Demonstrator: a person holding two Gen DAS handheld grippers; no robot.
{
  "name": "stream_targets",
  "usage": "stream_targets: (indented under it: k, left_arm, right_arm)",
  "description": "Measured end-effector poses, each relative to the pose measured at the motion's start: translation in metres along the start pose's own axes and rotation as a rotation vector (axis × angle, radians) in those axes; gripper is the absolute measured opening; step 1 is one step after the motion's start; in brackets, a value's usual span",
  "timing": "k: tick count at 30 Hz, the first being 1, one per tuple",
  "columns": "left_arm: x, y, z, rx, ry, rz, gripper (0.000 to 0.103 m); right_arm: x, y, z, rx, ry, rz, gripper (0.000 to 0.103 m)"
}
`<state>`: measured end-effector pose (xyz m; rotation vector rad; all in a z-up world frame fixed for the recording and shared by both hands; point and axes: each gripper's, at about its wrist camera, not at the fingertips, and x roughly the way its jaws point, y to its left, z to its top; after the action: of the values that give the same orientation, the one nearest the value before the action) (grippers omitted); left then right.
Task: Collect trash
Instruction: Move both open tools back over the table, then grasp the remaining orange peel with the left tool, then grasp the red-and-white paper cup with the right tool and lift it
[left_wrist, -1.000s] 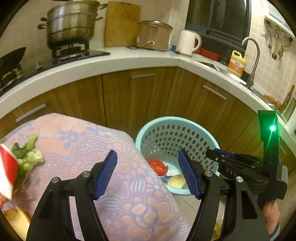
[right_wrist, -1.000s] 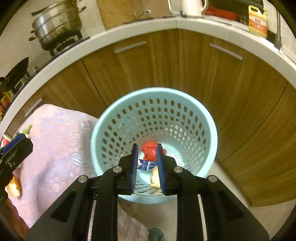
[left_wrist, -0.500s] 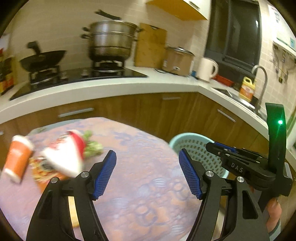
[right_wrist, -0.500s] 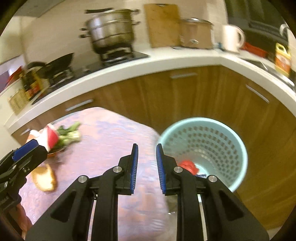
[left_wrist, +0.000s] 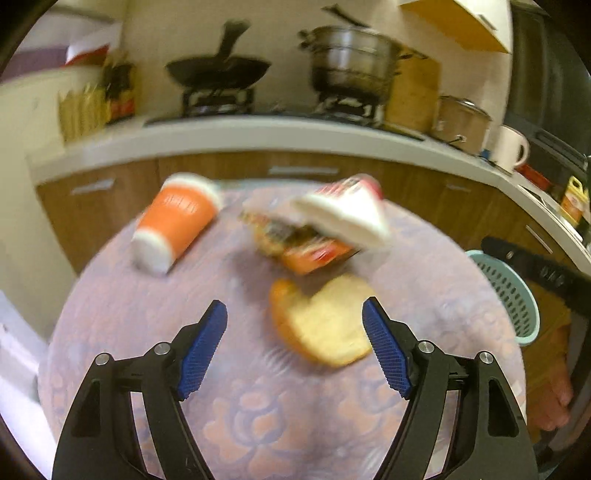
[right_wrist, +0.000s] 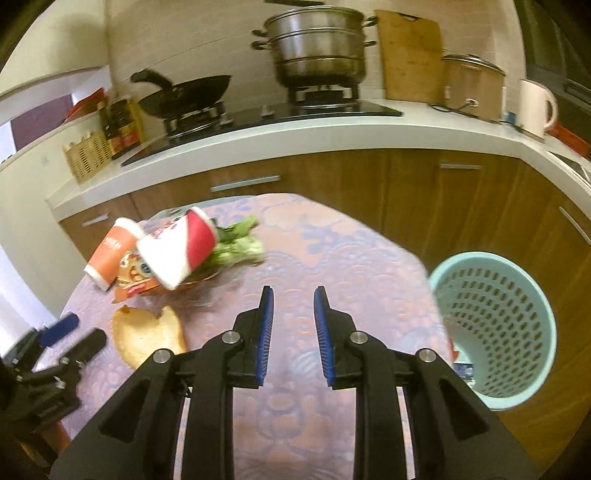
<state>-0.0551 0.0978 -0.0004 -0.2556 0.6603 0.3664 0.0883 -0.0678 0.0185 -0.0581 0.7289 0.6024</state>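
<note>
The left gripper (left_wrist: 294, 349) stood wide, its jaws having just been opening, with nothing pressed between the pads; a slice of bread (left_wrist: 320, 320) lay on the bench (left_wrist: 155, 295) in the gap ahead of them. At about 12 o'clock from the bread sat a flattened orange wrapper (left_wrist: 310, 254) with a red-and-white paper cup (left_wrist: 345, 214) tipped over it, and at 10 o'clock an orange cup (left_wrist: 175, 223) lay on its side. The right gripper (right_wrist: 293, 330) was narrow, a slim gap between its pads and nothing in it, over bare patterned cloth. From it, the bread (right_wrist: 149, 336) lay at 9 o'clock, leafy greens (right_wrist: 236, 243) at 11 o'clock beside the cups, and the pale blue basket (right_wrist: 495, 325) at 3 o'clock, off the bench's edge.
</note>
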Motion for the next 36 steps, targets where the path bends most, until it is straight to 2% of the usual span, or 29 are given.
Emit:
stream_targets:
  k: [3, 7, 10, 11, 12, 15, 16, 21, 25, 26, 36]
  left_arm:
    - [0.013, 0.015, -0.004, -0.049, 0.055, -0.041, 0.074]
    - [0.024, 0.015, -0.004, -0.077, 0.088, -0.095, 0.074]
    - [0.035, 0.013, -0.002, -0.073, 0.107, -0.092, 0.070]
    - [0.039, 0.014, -0.002, -0.075, 0.113, -0.089, 0.068]
    - [0.042, 0.015, -0.003, -0.079, 0.119, -0.087, 0.068]
    - [0.051, 0.017, -0.003, -0.094, 0.126, -0.086, 0.064]
    - [0.054, 0.018, -0.004, -0.100, 0.132, -0.089, 0.059]
    - [0.062, 0.016, -0.003, -0.095, 0.148, -0.080, 0.046]
    - [0.063, 0.016, -0.007, -0.095, 0.145, -0.091, 0.013]
    - [0.063, 0.017, -0.008, -0.098, 0.143, -0.089, 0.009]
    - [0.054, 0.013, -0.013, -0.080, 0.115, -0.115, 0.007]
  right_arm:
    - [0.004, 0.013, 0.001, -0.023, 0.001, 0.018, 0.020]
    - [0.006, 0.030, 0.008, -0.052, 0.003, 0.055, 0.021]
    - [0.008, 0.037, 0.015, -0.050, 0.003, 0.088, 0.038]
    - [0.008, 0.039, 0.017, -0.045, -0.002, 0.097, 0.052]
    - [0.008, 0.041, 0.019, -0.040, -0.013, 0.103, 0.058]
    - [0.011, 0.049, 0.025, -0.045, -0.023, 0.123, 0.062]
    - [0.014, 0.051, 0.027, -0.044, -0.019, 0.130, 0.063]
    - [0.040, 0.058, 0.038, 0.007, 0.029, 0.186, 0.065]
    - [0.067, 0.059, 0.046, 0.075, 0.088, 0.234, 0.065]
    - [0.072, 0.059, 0.047, 0.088, 0.100, 0.242, 0.065]
    - [0.116, 0.068, 0.050, 0.165, 0.185, 0.307, 0.065]
